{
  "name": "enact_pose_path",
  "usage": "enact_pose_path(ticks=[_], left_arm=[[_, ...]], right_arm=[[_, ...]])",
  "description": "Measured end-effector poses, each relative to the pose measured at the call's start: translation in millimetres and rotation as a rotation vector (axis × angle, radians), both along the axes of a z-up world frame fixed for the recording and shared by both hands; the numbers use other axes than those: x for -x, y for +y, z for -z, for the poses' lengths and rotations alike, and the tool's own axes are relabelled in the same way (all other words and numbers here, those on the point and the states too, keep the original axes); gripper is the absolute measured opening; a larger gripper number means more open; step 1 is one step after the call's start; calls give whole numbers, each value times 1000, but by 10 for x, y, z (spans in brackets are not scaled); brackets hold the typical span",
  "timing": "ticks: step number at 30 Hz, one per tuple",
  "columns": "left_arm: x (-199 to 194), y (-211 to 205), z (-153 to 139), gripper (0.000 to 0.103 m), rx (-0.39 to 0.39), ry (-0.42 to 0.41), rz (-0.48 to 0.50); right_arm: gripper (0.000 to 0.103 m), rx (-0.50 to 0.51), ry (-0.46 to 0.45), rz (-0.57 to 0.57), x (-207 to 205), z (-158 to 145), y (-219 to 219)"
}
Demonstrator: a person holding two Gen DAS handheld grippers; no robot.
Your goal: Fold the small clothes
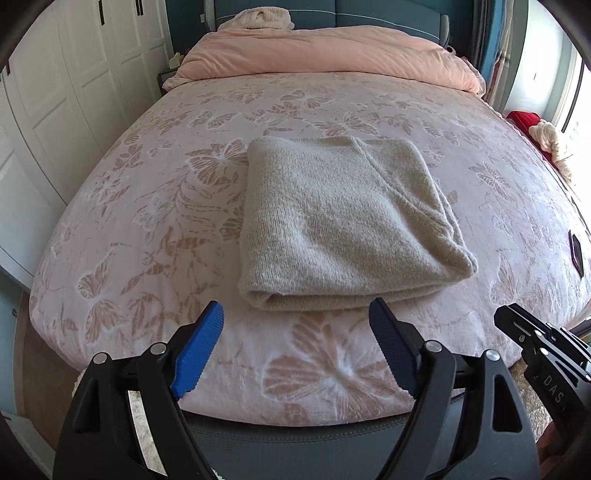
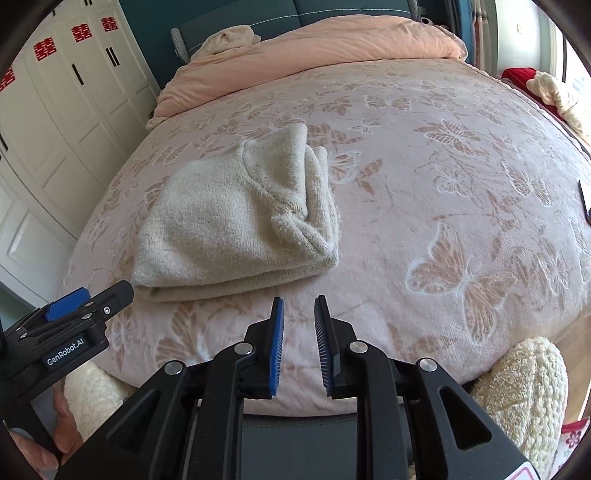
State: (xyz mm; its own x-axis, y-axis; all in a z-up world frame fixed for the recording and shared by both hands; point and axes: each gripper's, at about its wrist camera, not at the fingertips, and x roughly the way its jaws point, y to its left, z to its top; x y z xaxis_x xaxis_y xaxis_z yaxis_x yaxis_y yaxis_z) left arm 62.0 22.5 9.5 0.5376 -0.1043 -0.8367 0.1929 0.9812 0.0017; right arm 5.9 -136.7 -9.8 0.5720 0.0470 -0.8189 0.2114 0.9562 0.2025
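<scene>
Sweater (image 1: 343, 225) is folded on the bed (image 1: 147, 206); left gripper (image 1: 295, 347) wide, right gripper (image 2: 299, 343) narrowly parted, both empty; snagging it risks unfolding.

I count one folded beige sweater (image 1: 343, 221) on one bed (image 1: 147, 206); one pink duvet (image 1: 325, 55) bunched at the bed's far end, with one cream knit bundle (image 1: 262, 16) behind it; I see two claws, my left claw (image 1: 295, 347) with two blue pads spread wide, my right claw (image 2: 299, 343) with two blue pads a narrow gap apart; one dark flat object (image 1: 577, 254) at the bed's right edge; four red paper cutouts (image 2: 82, 33) on the wardrobe doors, one cut off at the frame's edge.
</scene>
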Motion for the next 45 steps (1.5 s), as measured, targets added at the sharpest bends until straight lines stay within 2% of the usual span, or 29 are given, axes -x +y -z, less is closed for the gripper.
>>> enact_pose_path(ticks=[2, 3, 5, 9, 12, 18, 28, 33, 45], left_arm=[[62, 8, 13, 79, 2, 1, -6], [96, 11, 18, 80, 0, -3, -10], [176, 11, 25, 88, -10, -25, -17], [355, -25, 60, 92, -30, -80, -13], [460, -52, 138, 92, -41, -103, -10], [580, -50, 246, 92, -69, -138, -24], [667, -47, 249, 93, -51, -169, -56], [699, -112, 230, 93, -74, -195, -51], [705, -103, 243, 93, -79, -196, -68]], right_arm=[[25, 25, -9, 8, 58, -7, 4], [31, 33, -12, 15, 89, -7, 11], [38, 48, -16, 32, 154, 6, 28], [54, 114, -32, 67, 308, 66, 98], [55, 163, -38, 62, 402, 153, 157], [56, 170, -44, 45, 486, 209, 228], [58, 168, -55, 38, 515, 197, 304], [59, 173, -59, 31, 515, 187, 345], [59, 174, -58, 32, 512, 187, 353]])
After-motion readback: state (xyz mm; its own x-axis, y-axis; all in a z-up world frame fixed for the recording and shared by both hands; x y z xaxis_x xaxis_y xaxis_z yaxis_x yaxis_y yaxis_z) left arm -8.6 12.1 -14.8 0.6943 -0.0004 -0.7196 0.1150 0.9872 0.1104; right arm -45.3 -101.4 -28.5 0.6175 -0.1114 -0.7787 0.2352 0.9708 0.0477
